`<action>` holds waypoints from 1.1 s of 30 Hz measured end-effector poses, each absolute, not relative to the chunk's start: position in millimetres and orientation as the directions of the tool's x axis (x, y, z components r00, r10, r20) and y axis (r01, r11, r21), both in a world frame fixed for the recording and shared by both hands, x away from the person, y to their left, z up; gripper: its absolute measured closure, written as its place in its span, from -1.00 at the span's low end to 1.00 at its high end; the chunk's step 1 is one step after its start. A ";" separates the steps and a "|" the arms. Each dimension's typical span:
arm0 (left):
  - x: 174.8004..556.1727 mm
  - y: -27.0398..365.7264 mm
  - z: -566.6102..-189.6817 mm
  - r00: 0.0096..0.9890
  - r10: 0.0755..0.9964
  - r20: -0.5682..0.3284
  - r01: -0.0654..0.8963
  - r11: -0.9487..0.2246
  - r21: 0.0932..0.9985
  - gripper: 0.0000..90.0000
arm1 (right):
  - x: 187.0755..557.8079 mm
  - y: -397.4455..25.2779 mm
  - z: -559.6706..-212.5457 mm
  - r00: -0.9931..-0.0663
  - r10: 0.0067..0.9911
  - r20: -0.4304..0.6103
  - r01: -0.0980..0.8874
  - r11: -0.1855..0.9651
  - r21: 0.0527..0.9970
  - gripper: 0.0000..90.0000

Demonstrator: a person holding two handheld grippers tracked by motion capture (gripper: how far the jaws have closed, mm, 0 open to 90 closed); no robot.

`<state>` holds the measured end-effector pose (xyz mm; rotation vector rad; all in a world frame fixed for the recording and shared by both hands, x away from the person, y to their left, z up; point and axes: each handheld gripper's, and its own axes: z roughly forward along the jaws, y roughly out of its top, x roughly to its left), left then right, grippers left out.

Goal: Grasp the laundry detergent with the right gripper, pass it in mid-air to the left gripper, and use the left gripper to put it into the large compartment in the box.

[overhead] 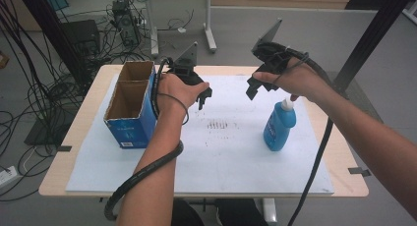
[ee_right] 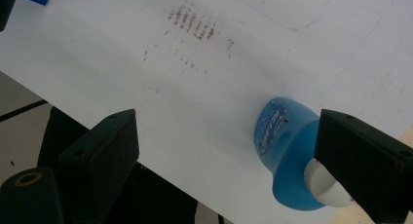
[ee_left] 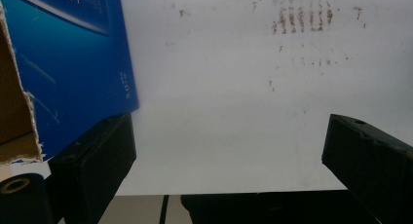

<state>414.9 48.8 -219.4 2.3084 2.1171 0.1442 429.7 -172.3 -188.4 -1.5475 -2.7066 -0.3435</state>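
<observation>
Bottle (overhead: 279, 126) upright mid-sheet, right gripper (overhead: 256, 83) open above

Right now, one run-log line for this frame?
left tongs: open, beside blue carton | right tongs: open, above blue bottle | bottle: upright on white sheet, not gripped

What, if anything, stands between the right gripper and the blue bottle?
Nothing visible does. The right gripper hangs open just above the upright blue bottle, whose white cap sits beside one jaw, with bare white mat around it.

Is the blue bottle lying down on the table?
No, the blue bottle stands upright on the white sheet, its white cap on top.
</observation>
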 end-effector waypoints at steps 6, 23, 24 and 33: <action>414.7 46.3 -218.5 0.089 0.994 0.063 0.993 -0.093 0.067 -0.87 | 426.9 -184.2 -187.4 -0.492 0.864 0.102 0.863 0.470 0.183 -0.80; 410.3 40.4 -218.3 0.097 0.994 0.055 0.992 -0.100 0.075 -0.87 | 412.3 -229.0 -186.7 -0.424 0.902 0.081 0.897 0.405 0.177 -0.80; 410.3 40.4 -218.3 0.097 0.994 0.055 0.992 -0.100 0.075 -0.87 | 412.3 -229.0 -186.7 -0.424 0.902 0.081 0.897 0.405 0.177 -0.80; 407.8 41.3 -218.8 0.098 0.994 0.052 0.991 -0.102 0.081 -0.87 | 403.5 -251.1 -187.2 -0.403 0.913 0.064 0.905 0.387 0.177 -0.78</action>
